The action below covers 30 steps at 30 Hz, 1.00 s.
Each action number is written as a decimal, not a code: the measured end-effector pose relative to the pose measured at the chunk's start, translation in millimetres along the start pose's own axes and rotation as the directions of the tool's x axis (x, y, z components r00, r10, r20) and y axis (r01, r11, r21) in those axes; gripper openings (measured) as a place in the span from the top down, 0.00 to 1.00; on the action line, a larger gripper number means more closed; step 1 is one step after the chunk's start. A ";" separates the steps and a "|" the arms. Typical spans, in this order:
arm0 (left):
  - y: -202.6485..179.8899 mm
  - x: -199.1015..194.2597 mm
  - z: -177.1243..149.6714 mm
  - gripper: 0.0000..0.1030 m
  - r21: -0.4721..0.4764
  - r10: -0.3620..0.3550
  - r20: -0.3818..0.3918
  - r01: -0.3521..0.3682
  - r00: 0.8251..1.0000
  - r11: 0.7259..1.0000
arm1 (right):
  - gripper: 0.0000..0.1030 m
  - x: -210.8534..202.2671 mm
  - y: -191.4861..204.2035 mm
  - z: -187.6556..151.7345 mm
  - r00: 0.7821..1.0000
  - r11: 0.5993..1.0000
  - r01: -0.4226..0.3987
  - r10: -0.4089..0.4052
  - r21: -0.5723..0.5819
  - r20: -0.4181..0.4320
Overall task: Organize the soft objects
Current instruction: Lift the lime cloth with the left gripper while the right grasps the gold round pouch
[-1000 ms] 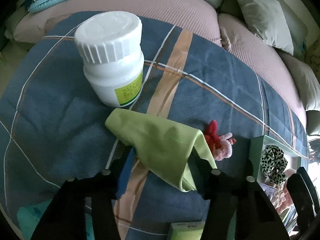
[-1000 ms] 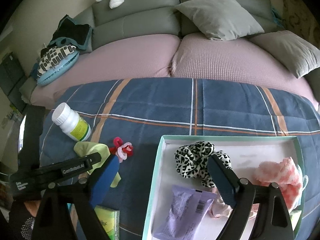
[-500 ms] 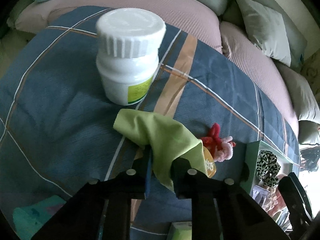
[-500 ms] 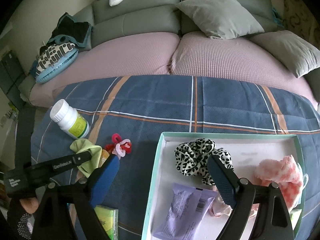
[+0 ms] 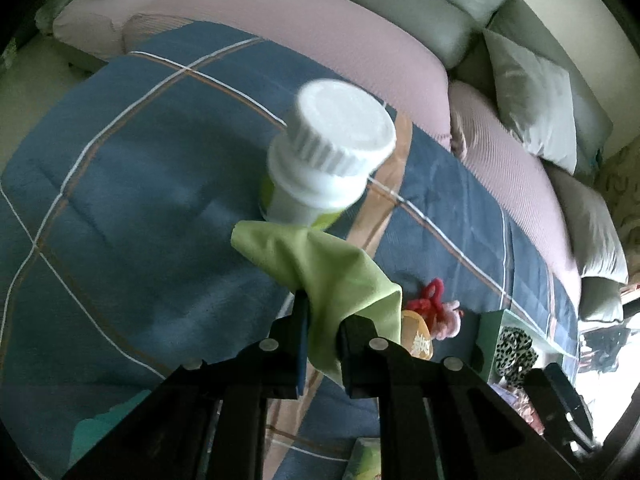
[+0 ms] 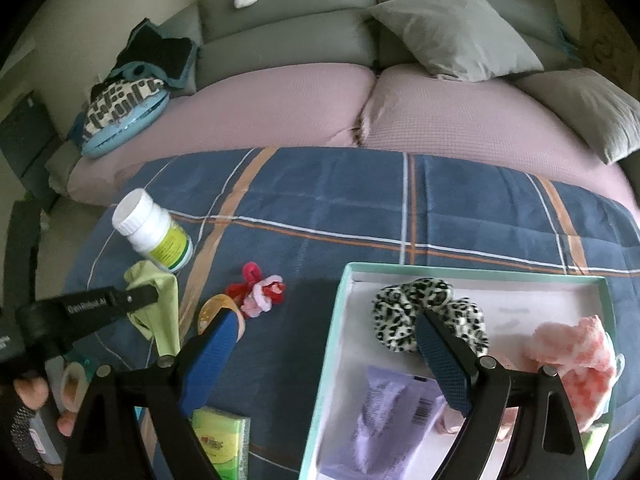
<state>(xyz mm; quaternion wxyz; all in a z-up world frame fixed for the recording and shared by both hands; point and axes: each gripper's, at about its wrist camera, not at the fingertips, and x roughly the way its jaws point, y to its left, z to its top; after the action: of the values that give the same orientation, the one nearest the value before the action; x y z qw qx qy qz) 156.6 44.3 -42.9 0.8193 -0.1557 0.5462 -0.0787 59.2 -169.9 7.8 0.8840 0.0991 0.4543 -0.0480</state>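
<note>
My left gripper (image 5: 322,316) is shut on a light green cloth (image 5: 320,264) and holds it lifted off the blue plaid blanket (image 5: 120,208); the cloth also shows in the right wrist view (image 6: 158,304). My right gripper (image 6: 324,332) is open and empty, over the left rim of a mint-green box (image 6: 332,344). The box holds a leopard-print scrunchie (image 6: 428,312), a pink fluffy item (image 6: 576,352) and a purple packet (image 6: 380,412). A red and pink hair tie (image 6: 260,288) lies on the blanket between the cloth and the box.
A white pill bottle (image 5: 324,160) stands tilted just behind the cloth. An orange round item (image 6: 218,308) lies by the hair tie. A green tissue pack (image 6: 220,440) sits at the near edge. Pink cushions (image 6: 440,108) and grey pillows (image 6: 452,28) lie behind the blanket.
My left gripper has closed on the green cloth and lifted it, uncovering the orange item. The bottle now leans. The right gripper has barely moved.
</note>
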 end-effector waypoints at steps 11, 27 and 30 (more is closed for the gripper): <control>19.9 -18.2 10.0 0.87 -0.043 0.040 0.056 -0.038 0.998 0.998 | 0.18 28.3 53.2 -7.2 0.997 0.991 -0.048 0.040 -0.123 -0.067; 27.1 -22.0 11.5 0.87 -0.053 0.099 0.075 -0.095 0.992 0.994 | 0.20 69.6 96.0 -18.0 0.987 0.970 -0.011 -0.029 -0.241 -0.160; 28.9 -20.9 11.8 0.87 -0.052 0.118 0.072 -0.114 0.990 0.992 | 0.21 76.3 98.8 -19.9 0.985 0.970 -0.007 -0.035 -0.242 -0.172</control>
<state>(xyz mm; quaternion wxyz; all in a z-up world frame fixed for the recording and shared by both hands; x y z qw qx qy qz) 158.1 79.7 -30.4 0.8385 -0.1461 0.5249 -0.0119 105.2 -68.7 -52.5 0.8459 -0.0085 0.5332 0.0101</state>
